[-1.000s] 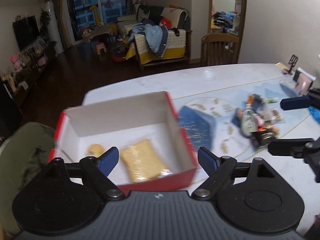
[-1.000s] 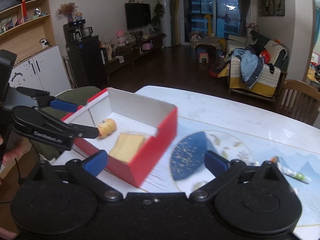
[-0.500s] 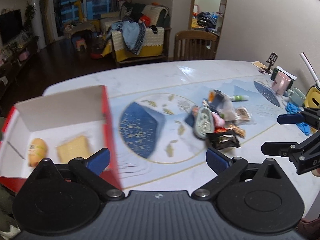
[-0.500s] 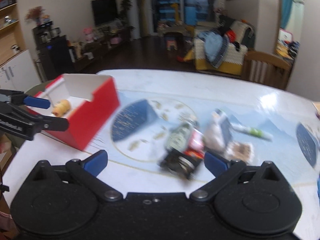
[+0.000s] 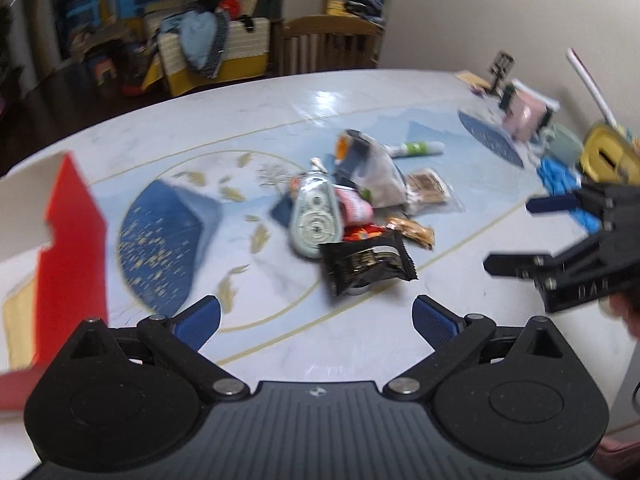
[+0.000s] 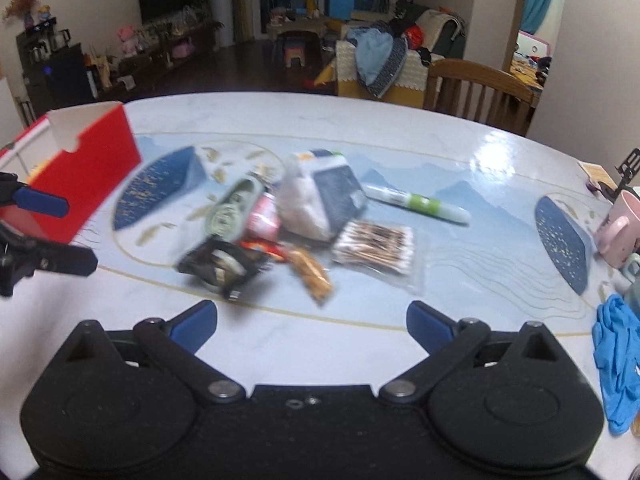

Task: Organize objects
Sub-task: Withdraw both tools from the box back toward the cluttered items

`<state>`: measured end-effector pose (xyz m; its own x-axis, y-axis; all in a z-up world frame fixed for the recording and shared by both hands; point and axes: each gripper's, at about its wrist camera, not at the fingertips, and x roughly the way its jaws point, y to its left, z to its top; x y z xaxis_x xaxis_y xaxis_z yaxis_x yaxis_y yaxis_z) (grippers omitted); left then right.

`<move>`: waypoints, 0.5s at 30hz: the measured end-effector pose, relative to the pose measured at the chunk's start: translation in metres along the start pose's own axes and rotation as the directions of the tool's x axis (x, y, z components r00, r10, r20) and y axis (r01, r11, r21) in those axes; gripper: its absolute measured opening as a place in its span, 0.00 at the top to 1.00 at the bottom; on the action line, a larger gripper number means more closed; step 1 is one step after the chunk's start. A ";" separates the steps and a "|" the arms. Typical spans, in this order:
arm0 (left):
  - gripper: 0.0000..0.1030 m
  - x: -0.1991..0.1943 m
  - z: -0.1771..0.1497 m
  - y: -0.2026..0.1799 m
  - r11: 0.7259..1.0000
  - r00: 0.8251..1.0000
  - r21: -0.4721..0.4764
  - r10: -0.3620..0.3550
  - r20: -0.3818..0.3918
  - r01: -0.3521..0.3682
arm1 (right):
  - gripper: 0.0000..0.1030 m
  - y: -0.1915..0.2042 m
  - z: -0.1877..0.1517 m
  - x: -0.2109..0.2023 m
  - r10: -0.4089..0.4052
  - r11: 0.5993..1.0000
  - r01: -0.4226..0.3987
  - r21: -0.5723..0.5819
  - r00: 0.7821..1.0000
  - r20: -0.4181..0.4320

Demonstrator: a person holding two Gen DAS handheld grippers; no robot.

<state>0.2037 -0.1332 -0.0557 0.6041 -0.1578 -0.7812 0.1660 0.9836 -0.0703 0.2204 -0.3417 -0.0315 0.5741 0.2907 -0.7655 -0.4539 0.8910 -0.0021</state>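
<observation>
A pile of small items lies mid-table: a black snack packet [image 5: 366, 260] [image 6: 224, 266], a pale green tape dispenser [image 5: 316, 216] [image 6: 232, 210], a clear bag [image 5: 372, 168] [image 6: 320, 196], a swab pack [image 6: 374, 250], an orange wrapper [image 6: 312, 270] and a white-green marker [image 6: 416, 202]. The red box [image 5: 72, 240] [image 6: 88, 164] stands at the left. My left gripper [image 5: 316, 316] [image 6: 72, 234] hovers open just short of the black packet. The right gripper [image 6: 312, 320] [image 5: 516, 236] is open too, near the orange wrapper. Neither holds anything.
A pink mug [image 6: 620, 228], a blue glove [image 6: 616, 360] and a yellow object [image 5: 608, 156] crowd the table's right end by the wall. A wooden chair [image 6: 476, 88] stands behind the far edge. Bare tabletop lies between the pile and the near edge.
Both grippers swung right from the red box to the pile and dropped closer to the table. The left jaws spread wider.
</observation>
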 end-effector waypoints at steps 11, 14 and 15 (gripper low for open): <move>0.00 0.052 0.015 -0.039 0.993 0.998 0.102 -0.054 -0.022 0.056 | 0.08 -0.028 0.009 0.043 0.013 1.000 -0.014 -0.015 0.999 -0.048; 0.00 0.066 0.020 -0.045 0.994 0.997 0.088 -0.054 -0.048 0.058 | 0.14 -0.029 0.011 0.055 0.040 0.999 -0.042 -0.021 0.997 -0.064; 0.00 0.069 0.022 -0.045 0.996 0.997 0.073 -0.054 -0.050 0.058 | 0.14 -0.029 0.012 0.058 0.047 0.998 -0.049 -0.030 0.997 -0.065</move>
<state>0.2551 -0.1898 -0.0928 0.5543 -0.2061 -0.8064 0.2570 0.9639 -0.0696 0.2746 -0.3462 -0.0686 0.5063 0.3092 -0.8050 -0.5020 0.8647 0.0164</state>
